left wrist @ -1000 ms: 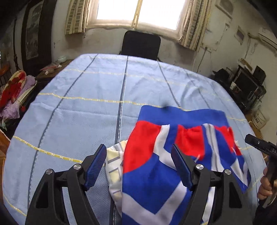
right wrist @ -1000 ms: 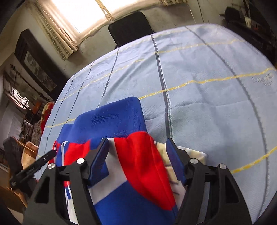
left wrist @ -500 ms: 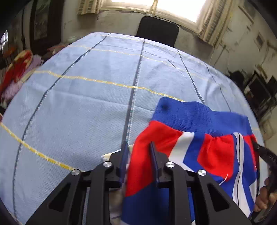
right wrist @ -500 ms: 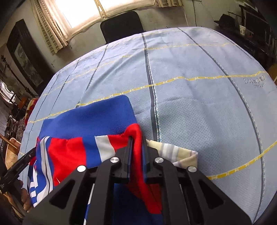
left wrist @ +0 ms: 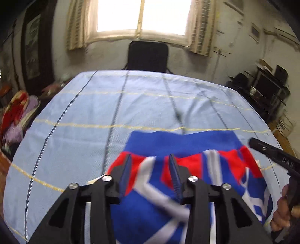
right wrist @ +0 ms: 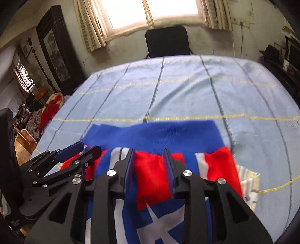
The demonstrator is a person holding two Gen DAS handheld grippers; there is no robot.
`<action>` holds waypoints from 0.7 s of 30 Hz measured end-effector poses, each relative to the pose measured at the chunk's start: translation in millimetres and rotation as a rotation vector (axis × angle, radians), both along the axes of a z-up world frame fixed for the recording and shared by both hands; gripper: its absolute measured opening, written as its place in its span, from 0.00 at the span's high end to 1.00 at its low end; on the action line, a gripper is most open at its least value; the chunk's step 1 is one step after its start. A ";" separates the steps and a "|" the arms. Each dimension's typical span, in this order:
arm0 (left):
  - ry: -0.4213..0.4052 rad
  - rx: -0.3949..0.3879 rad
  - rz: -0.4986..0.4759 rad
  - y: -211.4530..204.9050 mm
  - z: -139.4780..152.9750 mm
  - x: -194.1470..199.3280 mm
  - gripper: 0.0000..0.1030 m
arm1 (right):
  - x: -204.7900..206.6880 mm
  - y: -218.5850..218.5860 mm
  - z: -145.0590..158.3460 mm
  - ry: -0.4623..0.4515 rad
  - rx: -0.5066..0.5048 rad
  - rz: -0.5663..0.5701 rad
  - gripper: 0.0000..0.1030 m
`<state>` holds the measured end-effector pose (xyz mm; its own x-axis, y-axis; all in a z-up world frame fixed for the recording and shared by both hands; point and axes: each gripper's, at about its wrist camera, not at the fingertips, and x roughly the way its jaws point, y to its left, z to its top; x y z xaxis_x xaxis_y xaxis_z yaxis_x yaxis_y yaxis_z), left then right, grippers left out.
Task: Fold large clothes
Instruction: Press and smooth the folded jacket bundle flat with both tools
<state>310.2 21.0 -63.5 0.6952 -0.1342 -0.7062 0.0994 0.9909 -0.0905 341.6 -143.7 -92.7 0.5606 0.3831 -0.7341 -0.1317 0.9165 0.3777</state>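
The red, white and blue garment point(left wrist: 180, 189) lay on the counter point(left wrist: 93, 112) at its near edge, on a pale blue cloth crossed by dark and yellow lines; its plain blue band point(right wrist: 155, 135) faced the far side, toward a black chair point(left wrist: 148, 56) under the window point(left wrist: 142, 16); a cream striped piece of fabric point(right wrist: 249, 185) showed from under its right side in the right wrist view. The left claw point(left wrist: 150, 174) hung over the left part of the garment with its jaws parted by a moderate gap, the fabric showing between them, nothing gripped; the right claw point(right wrist: 149, 169) stood likewise over the red panel, jaws apart to a similar width, holding nothing. In the right wrist view the left claw point(right wrist: 82, 150) appeared at the left, just beside the garment's edge; in the left wrist view the right tool's black body point(left wrist: 271, 154) and the hand point(left wrist: 283, 214) gripping it showed at the right edge. A heap of red and purple cloth point(left wrist: 15, 116) lay off the counter to the left.
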 end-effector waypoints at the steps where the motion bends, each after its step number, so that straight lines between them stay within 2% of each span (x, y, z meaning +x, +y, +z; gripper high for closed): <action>1: -0.001 0.004 -0.012 -7.4 -0.2 3.4 0.58 | 2.3 0.8 -6.5 0.016 0.009 0.004 0.69; 5: 0.027 0.009 -0.022 -23.0 -14.5 16.4 0.59 | 6.8 -6.0 -25.8 0.079 0.081 0.020 0.66; 9: 0.062 0.042 -0.014 -22.1 -42.9 24.6 0.56 | 6.3 -7.0 -29.9 0.074 0.087 0.040 0.66; 11: 0.060 0.047 -0.019 -21.9 -51.4 24.3 0.56 | 2.4 -8.4 -26.9 0.074 0.092 0.032 0.66; 13: 0.040 0.089 -0.022 -26.6 -52.4 21.3 0.56 | -6.5 -9.2 -18.6 0.061 0.080 0.036 0.65; 15: 0.034 0.103 -0.023 -27.4 -53.0 20.2 0.56 | -19.6 -8.3 -6.0 0.022 0.071 0.048 0.64; 21: 0.021 0.086 -0.032 -22.5 -43.9 6.3 0.56 | -64.1 -5.0 16.6 -0.044 0.030 0.077 0.64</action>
<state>316.5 -1.5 -107.4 0.6760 -0.0948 -0.7308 0.1302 0.9914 -0.0081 277.5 -148.7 -76.1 0.5596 0.4483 -0.6970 -0.2185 0.8911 0.3977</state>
